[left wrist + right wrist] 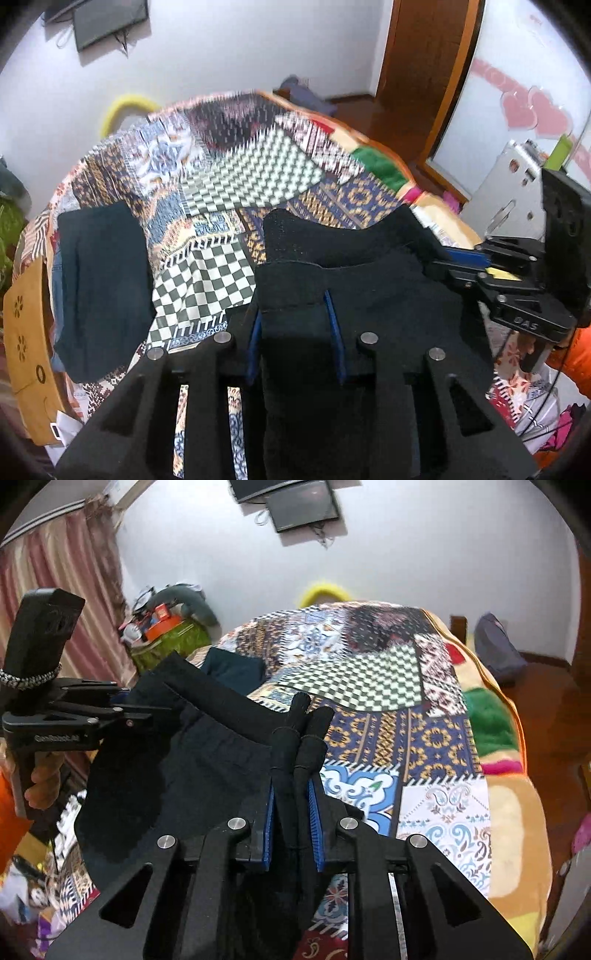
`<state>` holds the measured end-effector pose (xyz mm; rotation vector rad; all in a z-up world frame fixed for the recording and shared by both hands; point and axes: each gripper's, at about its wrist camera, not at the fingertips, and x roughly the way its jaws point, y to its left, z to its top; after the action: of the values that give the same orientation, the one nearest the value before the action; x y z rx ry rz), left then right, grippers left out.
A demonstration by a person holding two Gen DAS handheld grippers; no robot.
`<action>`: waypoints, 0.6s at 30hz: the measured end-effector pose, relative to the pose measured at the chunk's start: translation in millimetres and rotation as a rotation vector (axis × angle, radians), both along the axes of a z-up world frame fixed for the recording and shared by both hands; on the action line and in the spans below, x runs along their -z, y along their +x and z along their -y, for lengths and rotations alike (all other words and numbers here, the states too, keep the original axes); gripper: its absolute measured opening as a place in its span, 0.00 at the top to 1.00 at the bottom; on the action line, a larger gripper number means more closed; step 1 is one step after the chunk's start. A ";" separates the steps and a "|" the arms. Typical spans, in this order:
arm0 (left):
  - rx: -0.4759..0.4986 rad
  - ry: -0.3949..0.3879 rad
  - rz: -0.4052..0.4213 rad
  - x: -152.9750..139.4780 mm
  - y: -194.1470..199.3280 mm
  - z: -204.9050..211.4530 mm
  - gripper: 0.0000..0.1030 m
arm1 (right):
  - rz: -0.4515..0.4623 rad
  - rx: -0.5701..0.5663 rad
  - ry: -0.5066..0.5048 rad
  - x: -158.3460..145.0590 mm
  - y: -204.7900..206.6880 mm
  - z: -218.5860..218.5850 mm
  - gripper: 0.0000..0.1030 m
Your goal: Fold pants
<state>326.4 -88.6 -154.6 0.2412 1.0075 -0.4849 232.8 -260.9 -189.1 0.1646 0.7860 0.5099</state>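
Bed (436,738) under patchwork quilt. Both grippers, left (297,314) and right (293,775), clamped on soft limp pants (369,288) edge, held aloft; spare garment (99,288) at nine o'clock.

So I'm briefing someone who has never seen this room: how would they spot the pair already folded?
Start at the bed with the patchwork bedspread. The folded pants lie flat at its left edge, near the wooden footboard. Unlike the black pants held up by the left gripper and right gripper, nothing grips them.
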 end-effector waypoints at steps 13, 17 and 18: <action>-0.063 0.104 -0.206 111.6 62.1 2.6 0.64 | -0.182 0.034 -0.093 74.9 43.1 -9.0 0.83; -0.067 0.091 -0.216 112.9 64.9 -1.7 0.59 | -0.243 0.042 -0.073 82.9 47.3 -1.3 0.77; -0.069 0.090 -0.216 109.5 65.7 -2.7 0.56 | -0.249 0.043 -0.072 82.4 46.6 1.5 0.76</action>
<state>392.1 -85.9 -264.1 0.2366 1.2462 -0.4092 279.4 -262.3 -271.5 0.1805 1.0407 0.4243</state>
